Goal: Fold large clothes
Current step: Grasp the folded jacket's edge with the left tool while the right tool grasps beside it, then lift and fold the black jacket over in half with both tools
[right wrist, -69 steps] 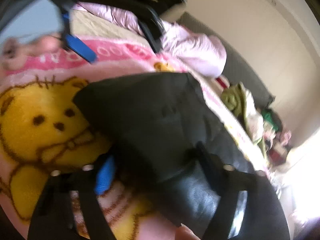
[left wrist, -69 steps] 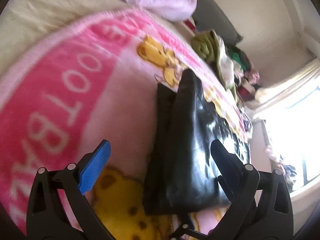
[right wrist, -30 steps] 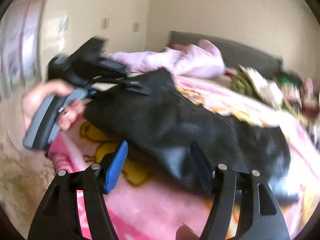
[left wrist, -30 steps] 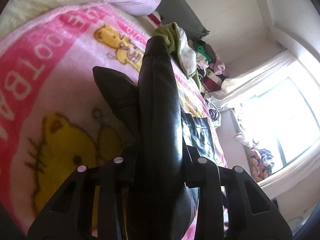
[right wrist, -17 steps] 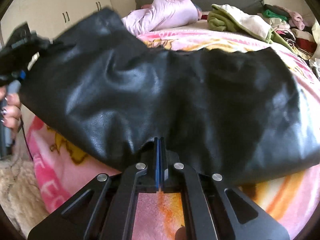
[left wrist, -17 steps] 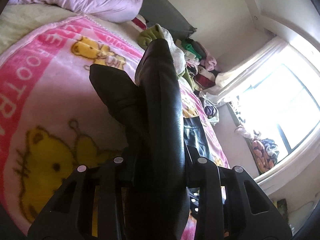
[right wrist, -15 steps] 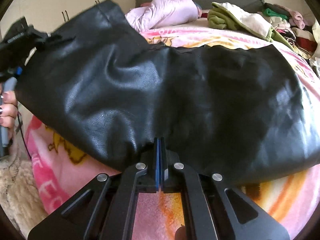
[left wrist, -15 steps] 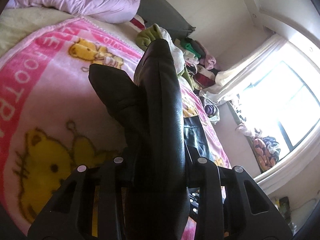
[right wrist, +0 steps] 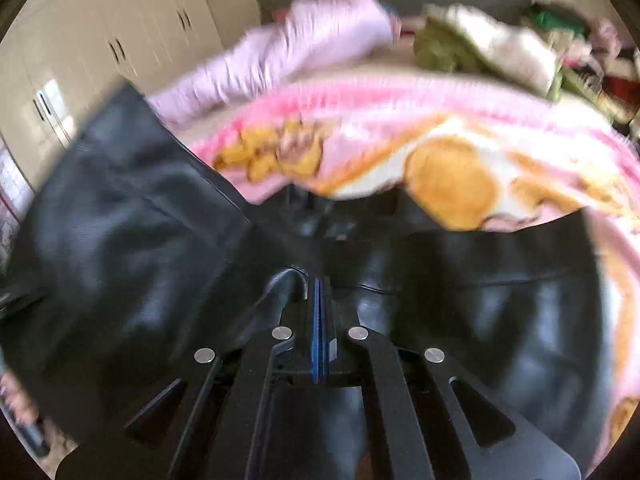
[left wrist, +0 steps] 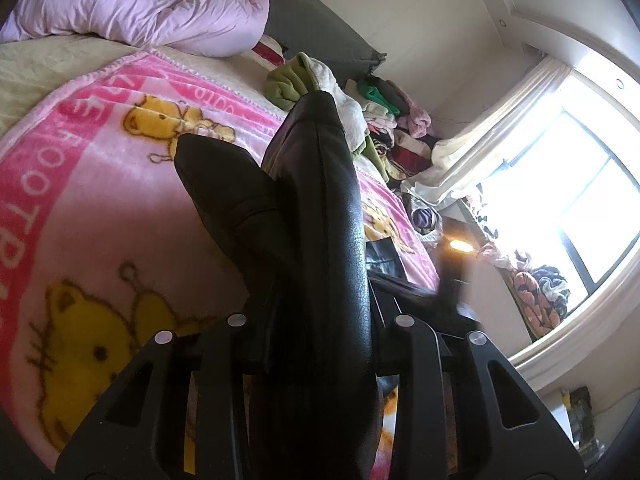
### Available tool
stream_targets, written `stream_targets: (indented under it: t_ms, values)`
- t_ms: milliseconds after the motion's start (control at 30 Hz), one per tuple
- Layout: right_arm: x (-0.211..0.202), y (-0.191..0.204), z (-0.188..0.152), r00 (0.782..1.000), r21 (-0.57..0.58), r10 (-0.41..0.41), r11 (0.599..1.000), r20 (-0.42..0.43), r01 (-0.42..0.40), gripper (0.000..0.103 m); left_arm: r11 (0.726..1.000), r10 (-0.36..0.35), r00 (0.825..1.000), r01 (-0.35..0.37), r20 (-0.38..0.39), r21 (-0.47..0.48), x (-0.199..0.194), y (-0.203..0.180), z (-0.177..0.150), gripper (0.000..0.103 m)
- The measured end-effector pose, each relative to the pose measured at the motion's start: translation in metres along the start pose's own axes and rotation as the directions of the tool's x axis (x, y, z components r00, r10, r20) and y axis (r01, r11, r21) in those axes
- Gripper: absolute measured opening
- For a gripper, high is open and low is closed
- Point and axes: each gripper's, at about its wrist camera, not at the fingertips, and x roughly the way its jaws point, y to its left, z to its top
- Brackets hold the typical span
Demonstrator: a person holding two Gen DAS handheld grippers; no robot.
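Note:
A black leather garment (left wrist: 328, 216) lies on a pink cartoon blanket (left wrist: 100, 200) spread over a bed. My left gripper (left wrist: 320, 316) is shut on a thick bunched fold of it and holds that end raised, so the leather stands up between the jaws and hides the fingertips. In the blurred right wrist view the garment (right wrist: 120, 248) spreads beneath and to the left. My right gripper (right wrist: 318, 280) is shut, its blue pads together over the leather, with a flap of the edge curled against its left finger. A person's hand (right wrist: 18, 400) shows at the lower left.
A lilac duvet (left wrist: 160, 12) lies at the head of the bed. Green and white clothes (left wrist: 308, 76) and a heap of mixed clothes (left wrist: 392, 120) sit along the far side. A bright window (left wrist: 580, 200) is on the right, with wardrobes (right wrist: 120, 48) behind.
The right gripper went from open to shut at the garment's edge, then swept sideways across the leather. The left gripper lifted its end a little and rolled slightly.

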Motion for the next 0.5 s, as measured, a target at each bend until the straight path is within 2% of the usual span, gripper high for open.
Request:
stream_targets:
  t_ms: [67,133,200,267,300,367,500]
  values:
    - [0.035,0.001,-0.003,0.995,-0.009,-0.047,0.999,-0.088,0.046,0.000,1.000,0.001,1.000,-0.001,-0.002,0.001,0.001,0.001,0.000,0.024]
    - [0.051,0.000,-0.006,0.993,0.012,-0.047,0.999,-0.106,0.048,0.000,1.000,0.005,1.000,-0.005,-0.004,-0.001,0.005,0.003,0.000,0.024]
    - [0.051,0.000,-0.008,0.994,0.017,-0.042,0.999,-0.104,0.044,0.000,1.000,-0.005,1.000,0.005,0.000,-0.005,0.005,0.004,0.001,0.024]
    - [0.034,-0.004,-0.007,0.996,0.036,0.004,0.999,-0.086,-0.001,0.001,1.000,-0.016,1.000,0.016,0.002,-0.008,0.005,0.003,0.001,0.024]
    - [0.010,-0.008,-0.011,0.998,0.064,0.056,0.997,-0.041,-0.053,0.001,1.000,-0.015,1.000,0.015,0.003,-0.005,0.005,0.002,0.002,0.024]
    - [-0.025,-0.016,-0.020,0.994,0.072,0.103,0.992,0.025,-0.104,0.001,1.000,-0.011,1.000,0.011,0.005,0.000,0.006,-0.001,0.002,0.024]
    - [-0.070,-0.015,-0.062,0.990,0.046,0.138,0.989,0.009,-0.139,0.003,1.000,0.000,1.000,-0.001,0.009,0.015,0.008,-0.009,0.003,0.025]
